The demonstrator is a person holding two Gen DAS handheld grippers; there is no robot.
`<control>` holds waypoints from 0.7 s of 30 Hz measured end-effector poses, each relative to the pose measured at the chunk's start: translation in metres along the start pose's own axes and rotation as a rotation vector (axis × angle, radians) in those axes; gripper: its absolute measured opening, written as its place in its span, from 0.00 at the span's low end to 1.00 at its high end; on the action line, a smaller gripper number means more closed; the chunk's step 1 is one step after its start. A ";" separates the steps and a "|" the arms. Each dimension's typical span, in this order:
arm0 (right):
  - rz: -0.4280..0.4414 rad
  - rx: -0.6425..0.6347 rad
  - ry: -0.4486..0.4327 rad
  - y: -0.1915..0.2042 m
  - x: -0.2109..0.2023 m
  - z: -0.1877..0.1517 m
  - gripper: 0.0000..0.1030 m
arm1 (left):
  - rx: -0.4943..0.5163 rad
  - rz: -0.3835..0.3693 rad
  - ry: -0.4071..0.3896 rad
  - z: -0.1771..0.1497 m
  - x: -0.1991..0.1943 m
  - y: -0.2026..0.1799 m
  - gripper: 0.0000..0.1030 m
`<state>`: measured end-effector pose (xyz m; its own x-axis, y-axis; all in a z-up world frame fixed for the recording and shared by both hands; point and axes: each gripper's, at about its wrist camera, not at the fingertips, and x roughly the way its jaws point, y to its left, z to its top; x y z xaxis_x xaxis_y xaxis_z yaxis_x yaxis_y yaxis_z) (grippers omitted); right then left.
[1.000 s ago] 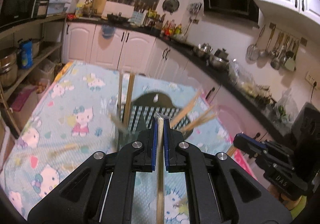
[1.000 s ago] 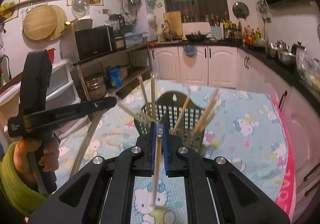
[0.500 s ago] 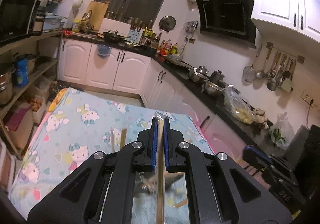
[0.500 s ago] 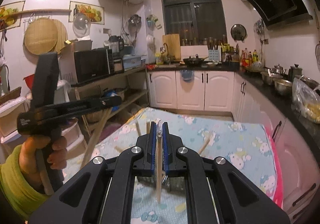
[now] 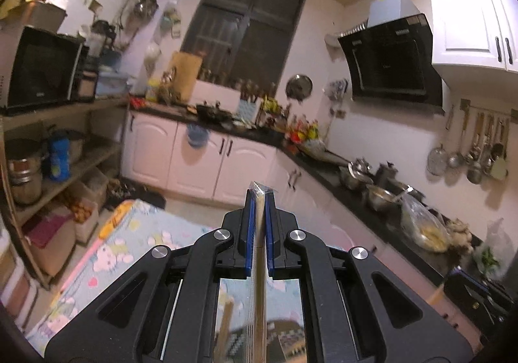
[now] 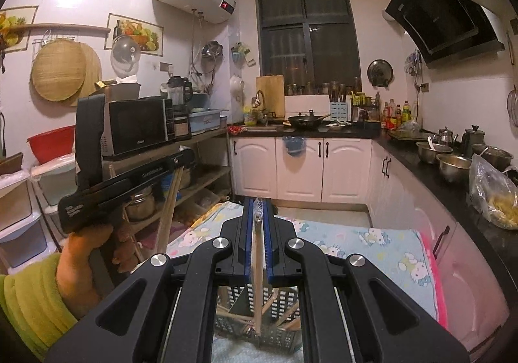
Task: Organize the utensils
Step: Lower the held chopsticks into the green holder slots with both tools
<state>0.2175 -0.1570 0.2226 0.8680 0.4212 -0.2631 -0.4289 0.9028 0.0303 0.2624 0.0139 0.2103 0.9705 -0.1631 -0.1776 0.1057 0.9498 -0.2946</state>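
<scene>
Your left tongs (image 5: 258, 227) now tilted up toward the kitchen wall, utensil basket (image 6: 259, 314) slipped from ahead of both tongs to below them, your right tongs (image 6: 258, 233) raised higher too, table (image 6: 372, 243) lower in both views.

In my right jaws a thin wooden chopstick (image 6: 258, 279) stands nearly upright, its top in a crinkled clear wrapper, its lower end hanging above the slotted utensil basket (image 6: 281, 314) at 6 o'clock, where more chopsticks (image 6: 233, 317) lean at angles. My left jaws pinch a wrapped chopstick pack (image 5: 259, 266), upright, its plastic tip poking out toward 12 o'clock.
</scene>
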 end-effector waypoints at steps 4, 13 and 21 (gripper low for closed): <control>-0.007 0.015 -0.008 -0.006 0.008 0.000 0.06 | 0.025 0.031 -0.048 0.001 0.013 -0.007 0.01; -0.077 -0.038 -0.036 -0.009 0.019 -0.009 0.06 | 0.061 0.091 -0.080 -0.017 0.047 -0.012 0.01; -0.105 -0.068 -0.034 -0.014 0.036 -0.028 0.06 | 0.088 0.097 -0.079 -0.037 0.059 -0.011 0.01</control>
<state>0.2476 -0.1565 0.1857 0.9166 0.3283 -0.2283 -0.3500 0.9348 -0.0611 0.3103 -0.0155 0.1687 0.9907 -0.0513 -0.1263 0.0259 0.9804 -0.1953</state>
